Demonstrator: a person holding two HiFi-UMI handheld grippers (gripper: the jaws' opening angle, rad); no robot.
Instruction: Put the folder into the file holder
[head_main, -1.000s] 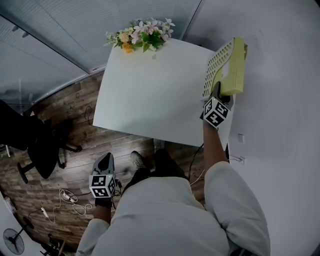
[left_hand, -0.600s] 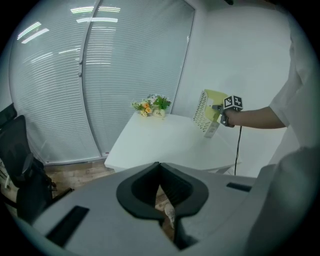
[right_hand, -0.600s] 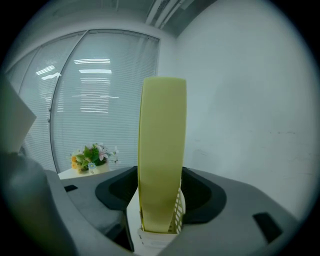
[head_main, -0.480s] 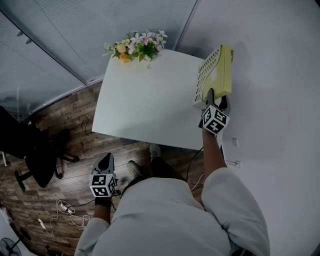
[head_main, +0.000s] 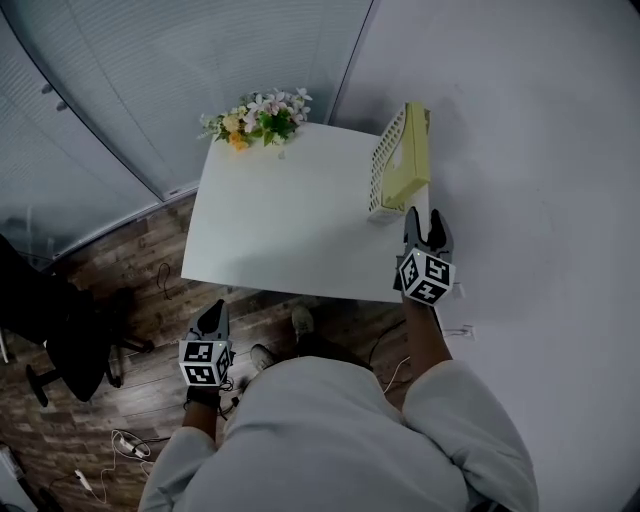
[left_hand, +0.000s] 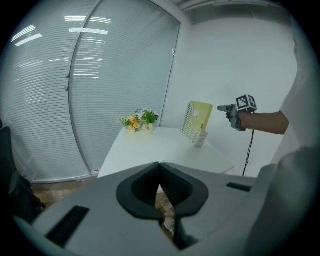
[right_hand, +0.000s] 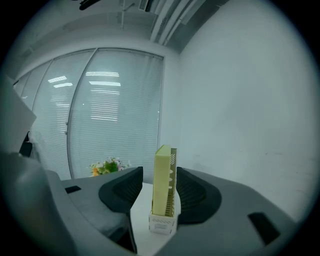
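The yellow-green folder (head_main: 410, 158) stands upright inside the white perforated file holder (head_main: 383, 170) at the right edge of the white table (head_main: 280, 230). My right gripper (head_main: 424, 216) hovers just off the holder's near end and touches neither. Its jaws stand apart and are closing, with nothing between the pads. In the right gripper view the folder (right_hand: 162, 180) and holder (right_hand: 162, 223) show straight ahead beyond the jaws. My left gripper (head_main: 211, 318) hangs low over the floor left of the person, shut and empty; in its own view the folder (left_hand: 202, 114) stands far off.
A bunch of flowers (head_main: 255, 118) sits at the table's far left corner. A white wall (head_main: 520, 150) runs close along the right of the table, frosted glass panels (head_main: 150, 80) behind it. A dark office chair (head_main: 60, 330) and cables lie on the wooden floor at left.
My right gripper has let go at the holder's near end and pulled back toward the person. The folder stays standing in the holder. The left gripper has kept its place.
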